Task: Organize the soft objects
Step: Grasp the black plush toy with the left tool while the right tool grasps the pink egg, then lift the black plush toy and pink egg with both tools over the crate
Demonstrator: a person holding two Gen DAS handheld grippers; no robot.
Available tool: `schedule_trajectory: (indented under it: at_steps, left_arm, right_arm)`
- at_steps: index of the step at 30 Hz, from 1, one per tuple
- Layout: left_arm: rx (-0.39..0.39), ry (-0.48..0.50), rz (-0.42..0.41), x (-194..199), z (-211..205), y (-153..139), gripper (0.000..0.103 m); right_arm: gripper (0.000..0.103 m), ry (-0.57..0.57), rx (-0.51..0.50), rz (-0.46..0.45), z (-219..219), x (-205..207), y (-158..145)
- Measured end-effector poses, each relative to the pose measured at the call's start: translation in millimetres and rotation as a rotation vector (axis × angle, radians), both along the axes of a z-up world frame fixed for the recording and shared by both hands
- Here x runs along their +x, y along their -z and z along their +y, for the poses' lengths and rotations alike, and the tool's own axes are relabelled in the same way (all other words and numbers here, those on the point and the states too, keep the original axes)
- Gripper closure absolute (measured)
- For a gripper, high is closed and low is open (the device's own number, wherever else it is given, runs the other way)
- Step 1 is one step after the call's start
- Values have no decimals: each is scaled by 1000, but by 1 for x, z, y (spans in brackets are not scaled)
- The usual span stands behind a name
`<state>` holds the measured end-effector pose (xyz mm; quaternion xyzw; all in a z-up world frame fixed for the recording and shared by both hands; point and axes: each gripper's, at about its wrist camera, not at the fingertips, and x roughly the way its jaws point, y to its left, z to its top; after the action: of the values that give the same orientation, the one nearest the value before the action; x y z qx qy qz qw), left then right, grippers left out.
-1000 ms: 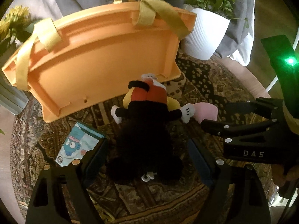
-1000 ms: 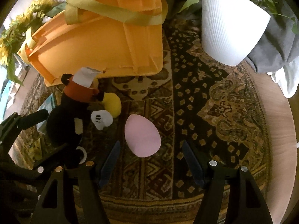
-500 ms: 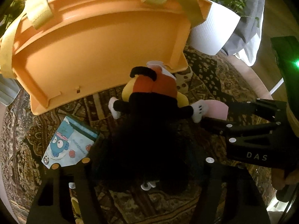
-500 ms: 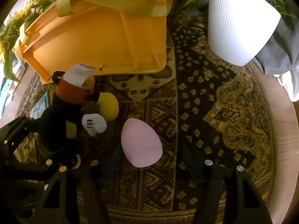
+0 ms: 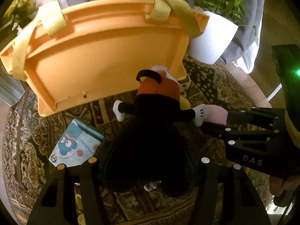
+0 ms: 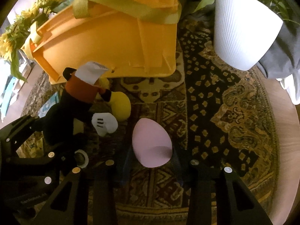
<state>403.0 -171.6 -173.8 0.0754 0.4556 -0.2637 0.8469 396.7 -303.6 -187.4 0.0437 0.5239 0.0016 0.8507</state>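
Observation:
A black plush mouse with red shorts, white gloves and yellow shoes lies head-first toward me on the rug; it also shows in the right wrist view. My left gripper is shut on the plush's black head. A pink egg-shaped soft object lies on the rug, and my right gripper is shut on its near end. An orange basket with yellow straps stands just behind the plush, also in the right wrist view.
A small blue cartoon packet lies left of the plush. A white ribbed plant pot stands at the back right. Yellow flowers are at the far left. The patterned rug covers a round table with grey cloth behind.
Both grippers moved forward and closed: the left onto the plush's head, the right onto the pink egg's near end. The plush's rear has lifted slightly toward the basket.

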Motion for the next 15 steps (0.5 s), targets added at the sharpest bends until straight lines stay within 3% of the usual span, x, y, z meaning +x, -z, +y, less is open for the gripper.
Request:
schedule_trajectory:
  at_steps: [15]
  left_arm:
    - [-30, -64, -91, -22, 28, -37, 43]
  right_arm:
    - [64, 16, -6, -107, 19, -28, -51]
